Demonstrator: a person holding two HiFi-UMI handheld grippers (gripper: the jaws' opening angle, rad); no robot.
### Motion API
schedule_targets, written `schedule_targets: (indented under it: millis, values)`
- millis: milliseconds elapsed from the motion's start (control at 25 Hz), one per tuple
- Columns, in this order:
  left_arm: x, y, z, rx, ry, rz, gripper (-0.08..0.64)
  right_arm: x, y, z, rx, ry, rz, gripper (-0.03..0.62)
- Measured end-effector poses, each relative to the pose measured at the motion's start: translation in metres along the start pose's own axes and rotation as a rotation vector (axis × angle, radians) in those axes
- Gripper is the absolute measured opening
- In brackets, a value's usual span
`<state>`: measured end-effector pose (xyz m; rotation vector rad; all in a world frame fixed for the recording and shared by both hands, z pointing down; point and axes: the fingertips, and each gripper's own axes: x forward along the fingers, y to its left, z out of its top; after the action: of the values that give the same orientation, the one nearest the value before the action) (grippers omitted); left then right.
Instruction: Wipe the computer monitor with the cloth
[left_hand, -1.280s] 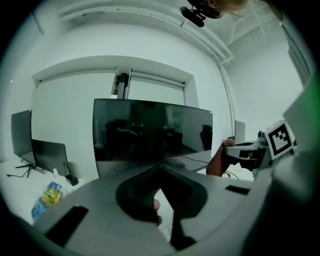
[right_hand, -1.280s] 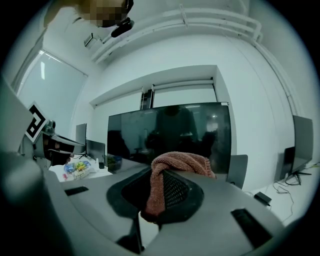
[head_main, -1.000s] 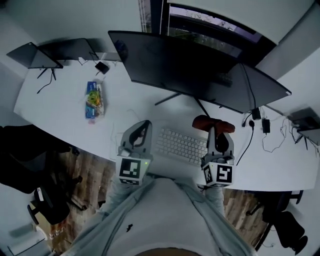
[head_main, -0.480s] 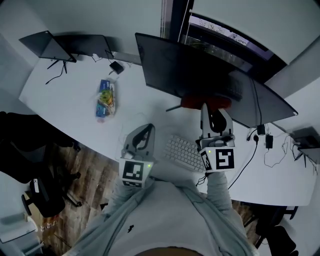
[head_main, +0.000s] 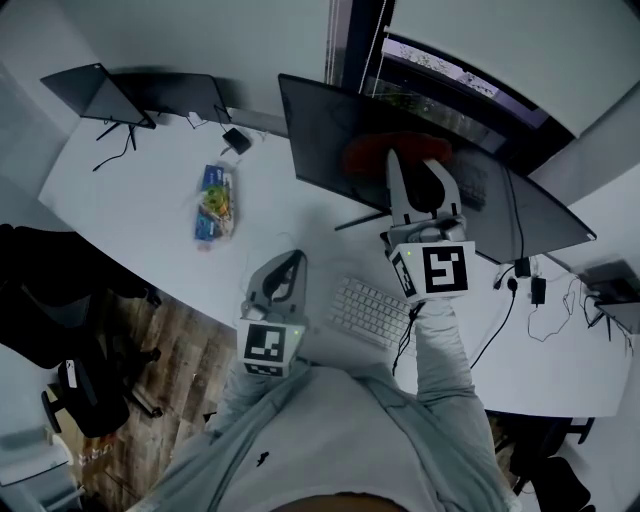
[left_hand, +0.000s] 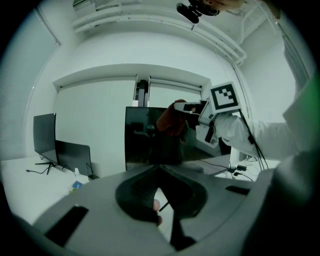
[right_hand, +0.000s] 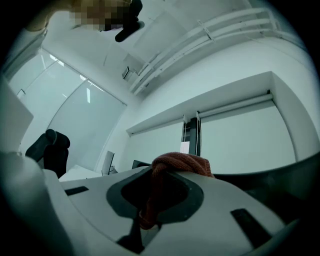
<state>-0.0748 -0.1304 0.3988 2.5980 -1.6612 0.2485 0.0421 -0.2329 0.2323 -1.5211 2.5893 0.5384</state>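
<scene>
At the monitor (head_main: 322, 140), right gripper (head_main: 415, 162) clamps the cloth (head_main: 368, 155); left gripper (head_main: 290, 260) looks closed, empty.

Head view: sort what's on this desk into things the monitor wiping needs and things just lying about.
For the job:
- cloth, gripped in the right gripper
- large monitor, where the cloth is held

Lying about:
- keyboard
- colourful packet
- small screen at the far left
- cables
- left gripper, shut and empty

The cloth (head_main: 365, 158) at the monitor (head_main: 320, 130) is rust-red, the monitor itself black. Below the monitor, keyboard (head_main: 365, 308) and desk (head_main: 130, 190) are white.
</scene>
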Motion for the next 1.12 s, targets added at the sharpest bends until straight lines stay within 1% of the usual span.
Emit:
schedule_targets:
  millis: [160, 360, 560, 760, 1000, 1120]
  values:
    - [0.002, 0.002, 0.001, 0.005, 0.000, -0.009, 0.020, 0.020, -0.002, 0.004, -0.097, -0.010, -0.046, 0.049]
    - [0.005, 0.004, 0.002, -0.002, -0.008, -0.006, 0.020, 0.043, -0.003, 0.016, -0.174, -0.003, -0.078, 0.049]
    - [0.004, 0.001, 0.004, -0.001, -0.015, -0.013, 0.020, 0.048, -0.014, 0.011, -0.176, 0.049, -0.123, 0.049]
    - [0.007, -0.001, 0.010, 0.007, -0.029, -0.025, 0.020, 0.039, -0.022, 0.006, -0.238, 0.054, -0.156, 0.049]
    - [0.012, -0.014, 0.014, 0.021, -0.038, -0.059, 0.020, 0.017, -0.038, -0.002, -0.224, 0.077, -0.182, 0.049]
    - [0.016, -0.021, 0.017, 0.030, -0.041, -0.080, 0.020, 0.001, -0.054, -0.004, -0.192, 0.083, -0.213, 0.049]
